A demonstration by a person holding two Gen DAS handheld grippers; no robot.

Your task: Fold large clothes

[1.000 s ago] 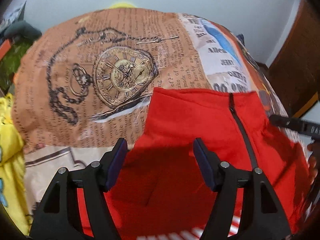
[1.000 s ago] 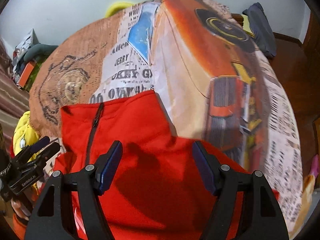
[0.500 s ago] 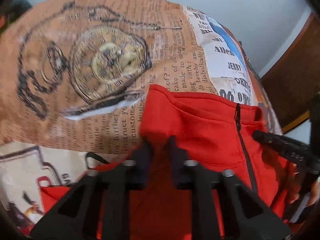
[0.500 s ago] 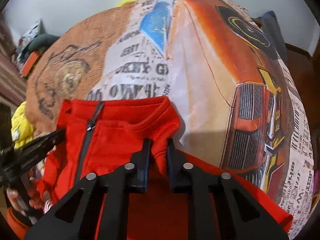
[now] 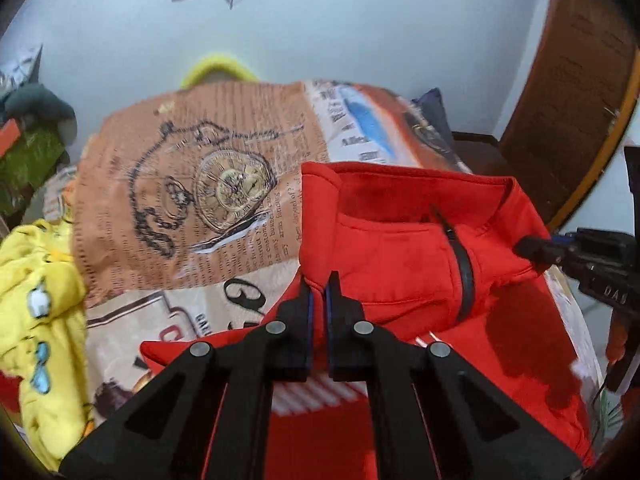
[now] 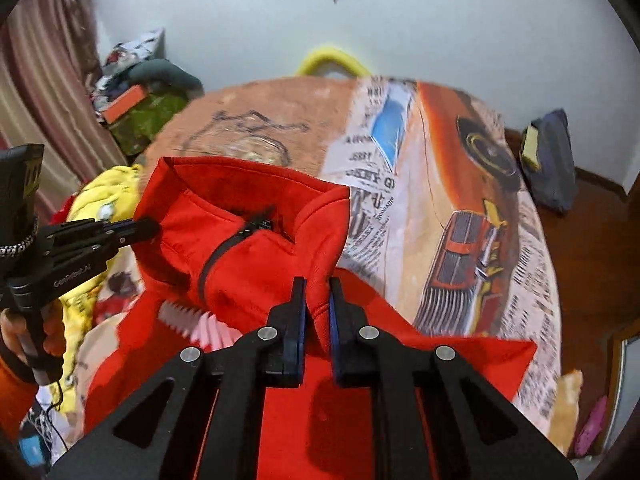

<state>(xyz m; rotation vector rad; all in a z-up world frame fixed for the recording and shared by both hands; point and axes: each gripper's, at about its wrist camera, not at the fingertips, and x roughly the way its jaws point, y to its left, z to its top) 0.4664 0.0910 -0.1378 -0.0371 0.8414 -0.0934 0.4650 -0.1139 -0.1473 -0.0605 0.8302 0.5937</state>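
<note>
Near the front edge of the bed, a red zip-neck garment (image 5: 392, 248) (image 6: 248, 248) is lifted by its shoulders, its collar standing open and its dark zipper (image 5: 460, 264) (image 6: 224, 248) running down the middle; the lower body of the garment lies on the printed bedspread (image 5: 192, 184) (image 6: 440, 208). Left claw (image 5: 318, 292): closed on a fold of red fabric at one side of the collar, seen from the right wrist view as black fingers (image 6: 132, 228) pinching the cloth. Right claw (image 6: 318, 296): closed on the fabric at the other side of the collar, its tips (image 5: 536, 250) visible at the garment's far edge in the left wrist view. Beside the bedspread's left edge lies a yellow patterned garment (image 5: 44, 320) (image 6: 104, 196). Behind the bed's far edge stand a yellow curved object (image 5: 218, 68) (image 6: 330, 60) and a pale wall (image 5: 360, 32) (image 6: 440, 20). A dark blue bundle (image 6: 552, 164) rests off the far right corner.
</note>
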